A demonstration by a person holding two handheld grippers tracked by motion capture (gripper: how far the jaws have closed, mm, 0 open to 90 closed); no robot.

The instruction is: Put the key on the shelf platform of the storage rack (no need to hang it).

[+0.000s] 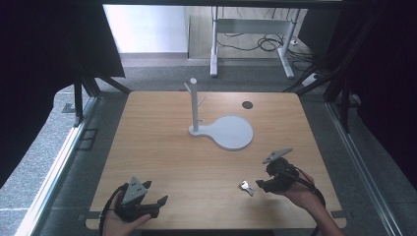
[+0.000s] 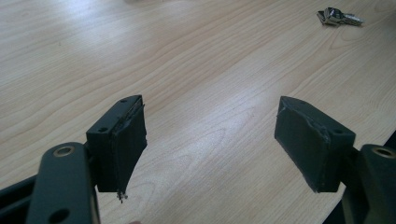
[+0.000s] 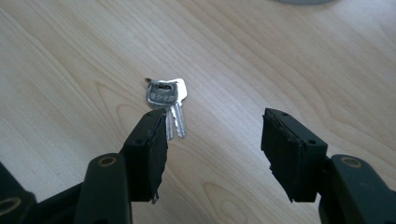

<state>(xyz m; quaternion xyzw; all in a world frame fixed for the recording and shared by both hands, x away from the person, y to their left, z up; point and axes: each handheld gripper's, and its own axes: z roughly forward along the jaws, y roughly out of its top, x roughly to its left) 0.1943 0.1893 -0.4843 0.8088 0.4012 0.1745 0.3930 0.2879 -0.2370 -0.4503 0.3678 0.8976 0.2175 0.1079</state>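
— Surface first: what is it, and what lies around it?

— One pale wooden surface (image 1: 162, 162) with rounded corners and a small dark round hole (image 1: 247, 104) near its far edge. It stands on grey carpet. Black curtains hang at both sides, and beyond the far edge stands one white-legged desk frame (image 1: 251, 34) with loose cables on the floor under it.

— Next in size?

— One grey stand (image 1: 221, 129): a flat round base plate with an upright post at its left end, and short pegs branching off the post. It sits toward the far middle of the surface. I count a few pegs, but they are too small to number surely.

— And the tools?

— Two. The left tool (image 1: 156, 198) is held in a hand at the near left corner; in the left gripper view (image 2: 210, 140) its jaws are spread wide over bare wood, pinching nothing. The right tool (image 1: 259, 184) is held at the near right; in the right gripper view (image 3: 215, 144) its jaws are also spread wide and hold nothing.

— Smallest thing?

— One bunch of silver metal keys (image 1: 246, 187), lying flat on the wood just left of the right tool. The right gripper view shows two keys (image 3: 168, 100) on it, just beyond the tip of its left-hand jaw. The left gripper view catches the bunch (image 2: 338, 17) far off, top right.
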